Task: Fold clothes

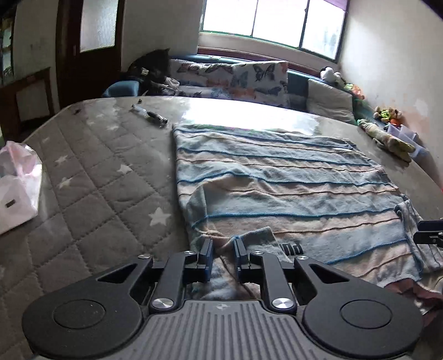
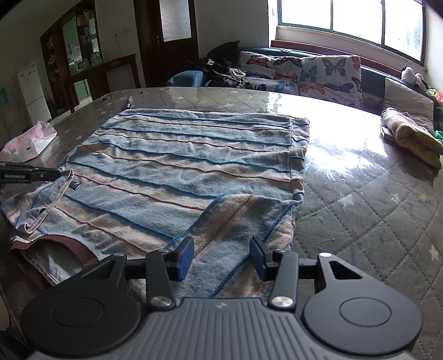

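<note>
A striped blue-and-pink shirt [image 2: 193,166] lies spread on a grey quilted, star-printed mattress [image 1: 97,177], centre frame. The left claw [image 1: 223,250] pinches the shirt's near edge; the right claw [image 2: 221,256] hangs spread wide above a sleeve. Butterfly cushions [image 2: 318,74] line the window [image 2: 351,19] wall, upper right

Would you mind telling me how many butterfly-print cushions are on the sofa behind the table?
2. One butterfly cushion sits at the left, beside the dark pile of clothes; the other stands upright to its right, under the window. More may be hidden.
</note>
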A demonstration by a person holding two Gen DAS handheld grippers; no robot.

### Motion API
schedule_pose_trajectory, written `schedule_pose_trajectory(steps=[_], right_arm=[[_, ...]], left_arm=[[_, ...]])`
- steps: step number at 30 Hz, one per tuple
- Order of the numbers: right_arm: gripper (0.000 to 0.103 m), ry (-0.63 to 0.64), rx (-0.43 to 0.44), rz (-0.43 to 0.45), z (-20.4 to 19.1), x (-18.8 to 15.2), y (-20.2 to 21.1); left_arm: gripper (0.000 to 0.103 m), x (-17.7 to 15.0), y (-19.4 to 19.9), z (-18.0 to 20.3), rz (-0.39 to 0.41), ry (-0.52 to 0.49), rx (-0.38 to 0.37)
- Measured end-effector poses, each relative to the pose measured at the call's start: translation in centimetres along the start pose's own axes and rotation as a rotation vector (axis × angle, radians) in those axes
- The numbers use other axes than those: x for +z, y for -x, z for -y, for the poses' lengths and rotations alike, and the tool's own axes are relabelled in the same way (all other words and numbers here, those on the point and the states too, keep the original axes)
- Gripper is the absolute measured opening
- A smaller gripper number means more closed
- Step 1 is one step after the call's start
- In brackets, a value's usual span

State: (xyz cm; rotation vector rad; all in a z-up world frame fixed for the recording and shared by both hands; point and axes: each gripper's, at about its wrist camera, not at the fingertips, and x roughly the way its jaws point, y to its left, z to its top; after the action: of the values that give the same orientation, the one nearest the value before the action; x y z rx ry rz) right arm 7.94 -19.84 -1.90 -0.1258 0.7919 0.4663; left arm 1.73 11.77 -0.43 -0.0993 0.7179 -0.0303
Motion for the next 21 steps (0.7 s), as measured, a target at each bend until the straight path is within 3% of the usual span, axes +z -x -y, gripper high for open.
schedule_pose_trajectory(steps=[8,15,21], right_arm=[[0.046,-0.001,0.0,0.0,0.0,0.0,0.0],[0.047,0.004,0.002,0.004,-0.2,-0.1,0.4],[0.047,0.002,0.005,0.002,-0.2,-0.6,0.6]], left_arm=[[0.019,-1.7,2.9,1.4,0.013,-0.109,0.0],[0.02,-3.8,5.0,2.4,0.003,-0.143,0.027],[0.033,-5.0,6.1,3.0,-0.02,-0.165,0.014]])
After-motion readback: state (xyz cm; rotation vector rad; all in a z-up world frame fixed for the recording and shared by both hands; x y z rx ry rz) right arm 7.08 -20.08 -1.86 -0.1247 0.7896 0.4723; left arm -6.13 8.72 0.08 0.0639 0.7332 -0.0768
